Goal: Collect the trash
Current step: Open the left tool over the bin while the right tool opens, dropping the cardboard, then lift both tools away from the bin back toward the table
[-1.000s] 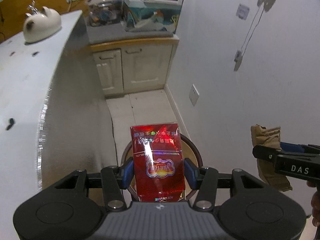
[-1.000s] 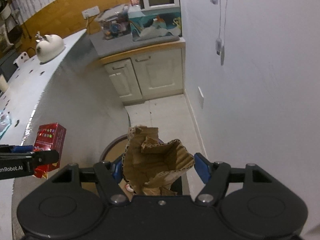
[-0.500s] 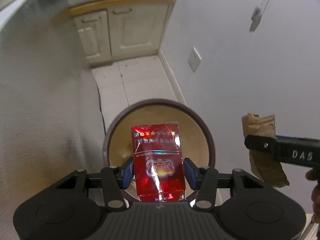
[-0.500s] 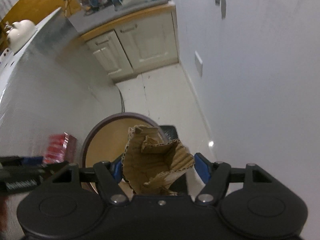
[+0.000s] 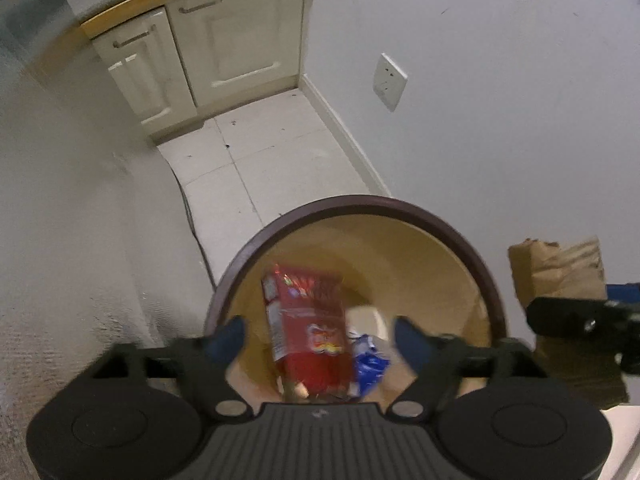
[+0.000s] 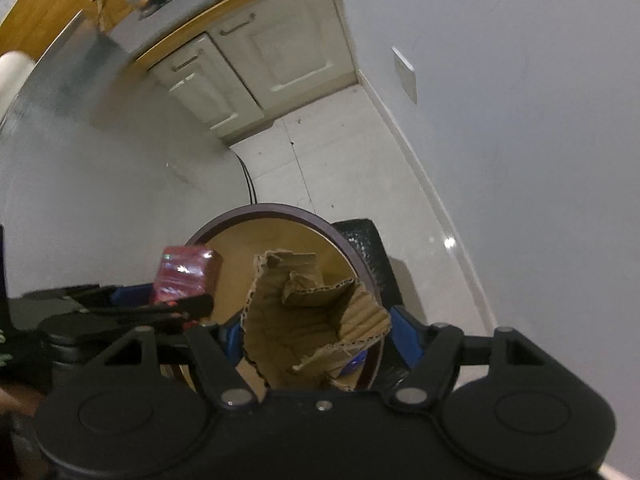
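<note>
Blue pads tip your left gripper [image 5: 320,340], and its jaws are opening, spread wide with clear space on either side of the red packet [image 5: 306,332]. No pad touches that packet: it hangs blurred and tilted inside the mouth of the round bin [image 5: 460,236], its upper end leaning toward 11 o'clock. Just at its 4 o'clock, deeper in the bin, lies a blue-and-white wrapper [image 5: 370,362]. The bin's dark brown rim rings a tan inner wall, and your left gripper sits directly over its near half.

Your right gripper [image 6: 316,338] is closed on the crumpled piece of corrugated cardboard [image 6: 316,320], a blue pad pressing each flank, though its jaws are opening slightly. The cardboard stands up between the fingers, its torn edge toward 12 o'clock, over the right half of the bin [image 6: 256,210]. In the left wrist view that same cardboard [image 5: 560,272] shows at 3 o'clock, just outside the rim, pinched in a black finger.

From the right wrist view the red packet [image 6: 186,276] sits at 9 o'clock of the cardboard, above your left gripper's black fingers. A black object stands on the floor against the bin at 3 o'clock. Farther out, at 12 o'clock, white floor tiles [image 5: 256,148] run to cream cabinet doors [image 5: 236,36] under a wood-edged counter, and a white wall socket [image 5: 389,87] sits at 1 o'clock.
</note>
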`<state>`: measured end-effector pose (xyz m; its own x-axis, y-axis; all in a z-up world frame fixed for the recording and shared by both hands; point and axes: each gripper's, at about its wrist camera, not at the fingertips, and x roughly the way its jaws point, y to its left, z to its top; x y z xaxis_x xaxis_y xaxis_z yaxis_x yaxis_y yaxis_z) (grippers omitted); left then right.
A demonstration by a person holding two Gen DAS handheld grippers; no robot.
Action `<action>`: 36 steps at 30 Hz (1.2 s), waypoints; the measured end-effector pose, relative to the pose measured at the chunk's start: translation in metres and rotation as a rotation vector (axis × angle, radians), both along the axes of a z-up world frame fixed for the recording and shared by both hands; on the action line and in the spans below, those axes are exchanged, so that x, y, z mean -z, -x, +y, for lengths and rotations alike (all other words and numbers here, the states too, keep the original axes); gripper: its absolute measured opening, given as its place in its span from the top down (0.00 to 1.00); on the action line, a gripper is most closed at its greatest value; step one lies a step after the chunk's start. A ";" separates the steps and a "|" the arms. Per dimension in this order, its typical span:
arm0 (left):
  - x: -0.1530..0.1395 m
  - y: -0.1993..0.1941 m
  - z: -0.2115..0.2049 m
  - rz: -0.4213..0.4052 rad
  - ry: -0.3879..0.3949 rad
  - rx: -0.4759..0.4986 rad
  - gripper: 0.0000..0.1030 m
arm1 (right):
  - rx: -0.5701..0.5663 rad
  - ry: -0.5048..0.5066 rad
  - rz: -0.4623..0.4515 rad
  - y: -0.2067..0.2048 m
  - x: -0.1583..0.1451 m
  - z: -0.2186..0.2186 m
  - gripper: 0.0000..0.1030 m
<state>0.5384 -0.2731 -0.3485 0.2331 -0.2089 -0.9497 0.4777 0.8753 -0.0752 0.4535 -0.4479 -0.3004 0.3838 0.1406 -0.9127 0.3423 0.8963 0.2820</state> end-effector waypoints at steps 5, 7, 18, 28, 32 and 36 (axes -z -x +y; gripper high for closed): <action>0.004 0.005 0.013 0.023 -0.012 -0.017 0.14 | 0.037 -0.043 0.008 -0.005 0.013 0.000 0.29; 0.003 0.009 0.021 0.031 -0.017 -0.033 0.14 | 0.040 -0.054 0.012 -0.009 0.017 0.002 0.28; -0.012 0.033 0.047 0.052 -0.010 -0.108 0.04 | -0.010 0.007 -0.047 -0.030 0.016 0.018 0.00; -0.038 0.052 0.052 0.033 0.011 -0.127 0.00 | -0.070 0.002 -0.042 0.000 0.001 0.016 0.00; -0.050 0.058 0.054 0.029 0.031 -0.136 0.00 | -0.114 0.011 -0.038 0.014 -0.007 0.018 0.00; -0.063 0.066 0.054 0.020 0.033 -0.130 0.00 | -0.145 0.036 -0.046 0.022 -0.017 0.020 0.00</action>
